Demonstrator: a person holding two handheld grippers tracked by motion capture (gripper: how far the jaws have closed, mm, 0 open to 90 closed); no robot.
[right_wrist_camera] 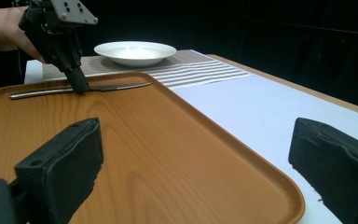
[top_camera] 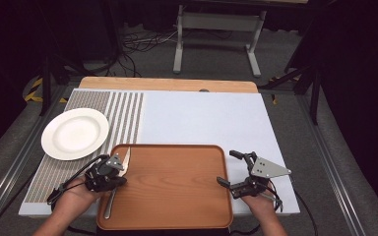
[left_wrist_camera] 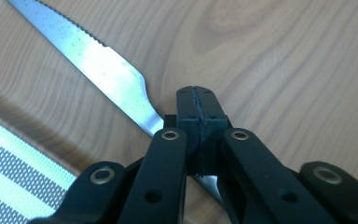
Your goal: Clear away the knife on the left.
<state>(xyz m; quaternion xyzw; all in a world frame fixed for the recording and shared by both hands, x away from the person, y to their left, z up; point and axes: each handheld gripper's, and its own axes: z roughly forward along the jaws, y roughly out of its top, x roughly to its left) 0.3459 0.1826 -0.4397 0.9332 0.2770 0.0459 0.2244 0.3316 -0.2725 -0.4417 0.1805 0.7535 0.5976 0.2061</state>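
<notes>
White worktop (top_camera: 202, 115) carries 1 wooden tray (top_camera: 172, 187), 1 white plate (top_camera: 75, 133) and 1 striped mat (top_camera: 123, 110). 1 silver knife (left_wrist_camera: 98, 60), serrated, lies along the tray's left edge. Left tool (top_camera: 120, 172) is clenched at its handle; right tool (top_camera: 226, 169) gapes released.

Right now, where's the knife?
In the high view the knife lies along the left edge of the wooden tray, blade pointing toward the white plate, with the left gripper shut on it.

Most of the tray (top_camera: 177, 182) is left bare; only the knife (top_camera: 119, 173) along its left edge is in the way.
</notes>
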